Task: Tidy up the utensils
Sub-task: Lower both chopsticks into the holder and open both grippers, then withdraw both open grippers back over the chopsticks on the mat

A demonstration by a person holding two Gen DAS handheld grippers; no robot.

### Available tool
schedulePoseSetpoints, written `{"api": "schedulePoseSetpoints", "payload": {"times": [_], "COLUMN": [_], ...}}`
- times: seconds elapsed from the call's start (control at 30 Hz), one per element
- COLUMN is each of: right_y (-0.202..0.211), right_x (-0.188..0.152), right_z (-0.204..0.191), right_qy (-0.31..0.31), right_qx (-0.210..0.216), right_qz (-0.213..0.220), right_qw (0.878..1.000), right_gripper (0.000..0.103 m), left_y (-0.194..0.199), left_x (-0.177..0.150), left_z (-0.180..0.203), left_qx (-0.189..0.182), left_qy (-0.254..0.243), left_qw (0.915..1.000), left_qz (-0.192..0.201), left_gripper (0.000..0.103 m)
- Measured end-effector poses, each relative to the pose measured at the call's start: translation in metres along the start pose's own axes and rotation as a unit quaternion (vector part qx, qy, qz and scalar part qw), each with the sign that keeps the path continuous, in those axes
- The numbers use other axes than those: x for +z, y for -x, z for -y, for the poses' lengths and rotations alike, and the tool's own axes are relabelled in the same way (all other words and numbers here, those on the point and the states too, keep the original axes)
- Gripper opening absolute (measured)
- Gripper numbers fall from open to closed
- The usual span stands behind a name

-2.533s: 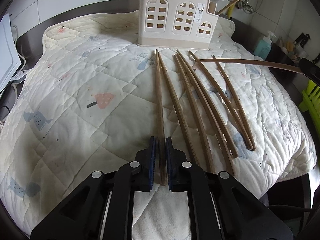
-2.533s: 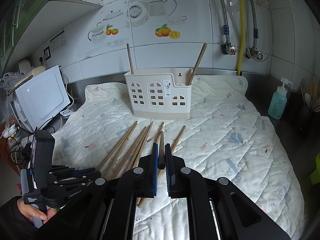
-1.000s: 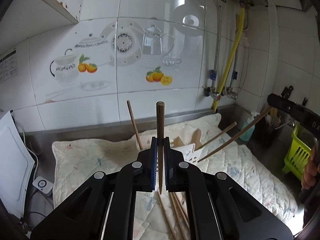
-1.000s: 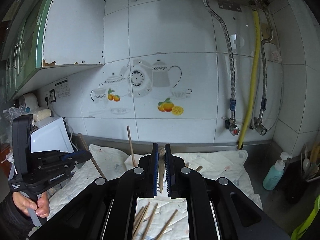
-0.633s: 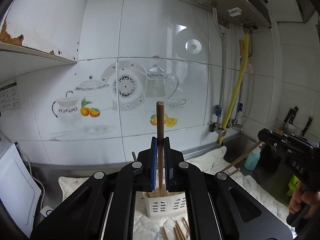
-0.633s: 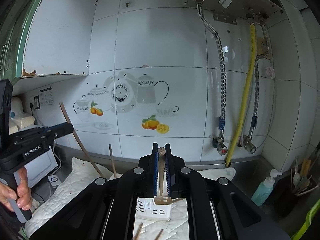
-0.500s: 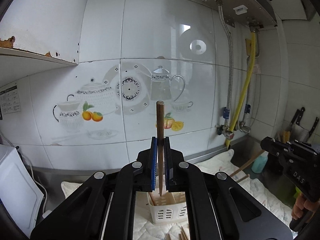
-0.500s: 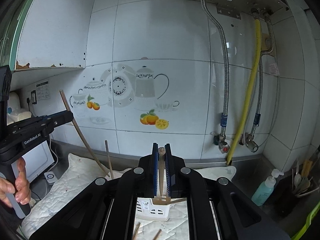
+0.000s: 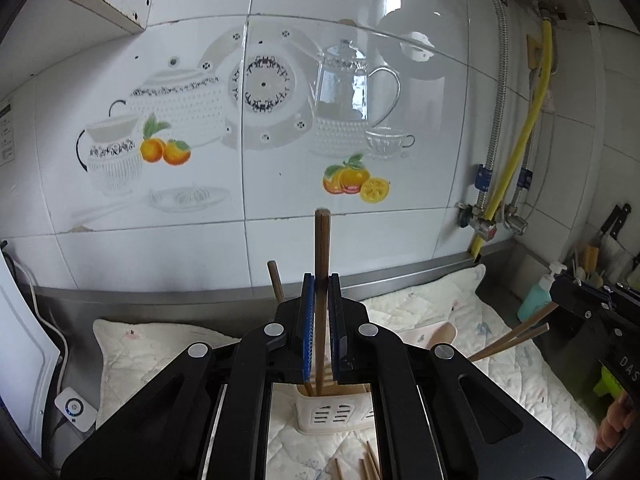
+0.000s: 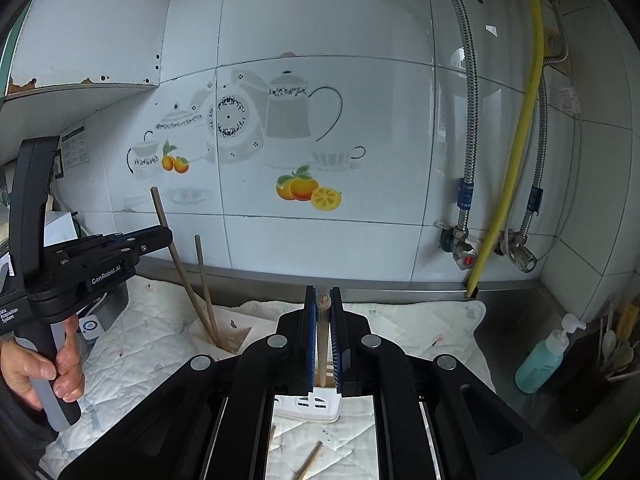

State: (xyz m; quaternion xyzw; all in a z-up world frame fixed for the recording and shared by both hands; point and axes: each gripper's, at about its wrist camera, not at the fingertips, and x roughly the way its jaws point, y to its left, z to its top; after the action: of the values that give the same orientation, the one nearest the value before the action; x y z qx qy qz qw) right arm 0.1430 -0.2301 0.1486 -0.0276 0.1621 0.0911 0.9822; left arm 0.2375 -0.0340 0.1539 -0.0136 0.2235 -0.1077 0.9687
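My left gripper (image 9: pixel 321 280) is shut on a brown chopstick (image 9: pixel 322 248) that stands upright between the blue pads. Its lower end reaches into the cream holder (image 9: pixel 334 416) below. From the right wrist view, that same chopstick (image 10: pixel 170 240) slants down into the holder's left compartment (image 10: pixel 234 338), beside another chopstick (image 10: pixel 203 276) standing there. My right gripper (image 10: pixel 322 290) is shut on a second chopstick (image 10: pixel 321 344), with its lower end at the holder's front rim (image 10: pixel 308 404). Whether it is inside I cannot tell. Loose chopsticks (image 9: pixel 368 464) lie on the quilted cloth (image 9: pixel 132 356).
A tiled wall with a yellow hose (image 10: pixel 516 152) and steel pipes stands right behind the holder. At the right are a teal soap bottle (image 10: pixel 540 364) and a jar of utensils (image 10: pixel 616 348). A white appliance (image 9: pixel 16 340) is at the left. A hand (image 10: pixel 44 368) grips the left handle.
Both grippers have moved forward towards the wall and the holder, which now looks larger and closer. The left chopstick's lower end has come down into the holder.
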Motion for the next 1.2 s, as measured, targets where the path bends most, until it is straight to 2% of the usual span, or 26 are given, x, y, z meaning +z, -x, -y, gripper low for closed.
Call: {"api": "schedulePoseSetpoints", "payload": {"times": [0.17, 0.3, 0.43, 0.67, 0.73, 0.87, 0.93, 1.2], "right_y": [0.001, 0.012, 0.030, 0.063, 0.072, 0.086, 0.092, 0.099], "right_x": [-0.002, -0.002, -0.005, -0.031, -0.042, -0.069, -0.084, -0.153], "right_z": [-0.001, -0.004, -0.008, -0.013, -0.014, -0.015, -0.019, -0.028], "right_qy": [-0.004, 0.005, 0.010, 0.009, 0.006, -0.004, -0.002, -0.028], "right_qx": [0.000, -0.004, -0.001, 0.009, 0.013, 0.022, 0.017, 0.016], "right_qz": [0.002, 0.013, 0.021, 0.022, 0.019, 0.006, 0.001, -0.044], "right_qw": [1.000, 1.000, 1.000, 1.000, 1.000, 1.000, 1.000, 0.999], "right_gripper": [0.009, 0.021, 0.022, 0.028, 0.028, 0.029, 0.029, 0.029], "left_y": [-0.002, 0.006, 0.022, 0.057, 0.069, 0.089, 0.098, 0.118], "left_x": [-0.006, -0.005, -0.009, -0.033, -0.043, -0.069, -0.084, -0.145], "left_z": [-0.002, -0.002, 0.000, 0.005, 0.005, 0.005, 0.005, 0.000], "left_qx": [0.002, -0.001, 0.002, 0.007, 0.011, 0.012, 0.016, 0.027], "left_qy": [0.006, 0.006, 0.003, -0.011, -0.012, -0.012, -0.009, 0.010], "left_qw": [0.9999, 0.9999, 1.0000, 0.9998, 0.9998, 0.9998, 0.9997, 0.9985], "left_qz": [-0.009, -0.010, -0.004, -0.012, -0.010, -0.014, -0.017, -0.046], "left_gripper": [0.008, 0.011, 0.020, 0.026, 0.041, 0.042, 0.064, 0.081]}}
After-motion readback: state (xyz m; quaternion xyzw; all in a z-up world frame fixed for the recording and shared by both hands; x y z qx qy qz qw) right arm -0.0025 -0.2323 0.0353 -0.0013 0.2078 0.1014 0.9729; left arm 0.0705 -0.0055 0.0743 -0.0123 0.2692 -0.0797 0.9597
